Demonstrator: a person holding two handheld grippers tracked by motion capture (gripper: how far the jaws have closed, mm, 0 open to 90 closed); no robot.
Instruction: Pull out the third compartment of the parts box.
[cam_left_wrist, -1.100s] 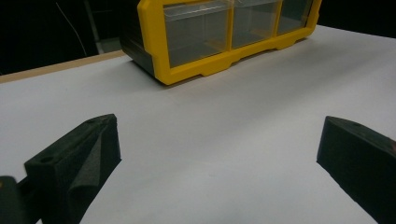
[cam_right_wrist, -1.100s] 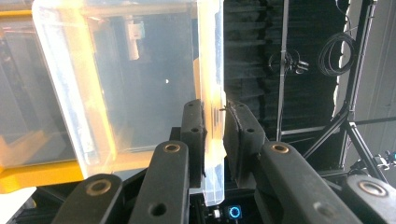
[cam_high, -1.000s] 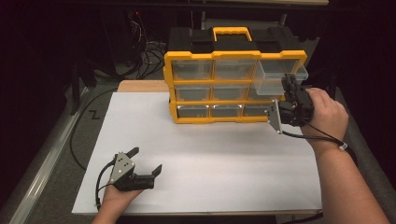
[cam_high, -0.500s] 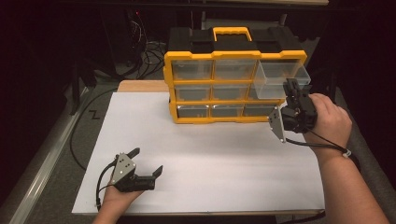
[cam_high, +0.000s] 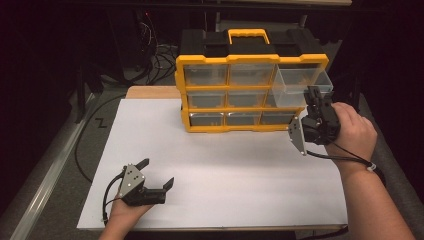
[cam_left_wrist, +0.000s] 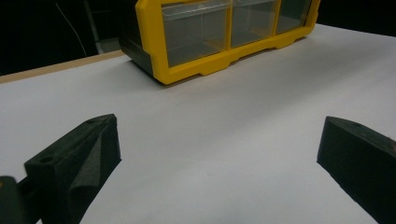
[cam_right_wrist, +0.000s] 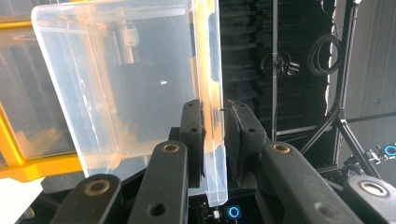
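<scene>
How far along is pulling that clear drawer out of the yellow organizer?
Partly done: the clear drawer sticks out of the yellow organizer. In hand: the right hand-held gripper clamps its front wall. Left: sliding it free. The left hand-held gripper rests open.

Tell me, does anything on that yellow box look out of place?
Yes: the top right drawer of the organizer sticks out well past the other clear drawers, which sit flush. The right tongs are shut on its front wall. The left tongs rest open on the white table.
</scene>
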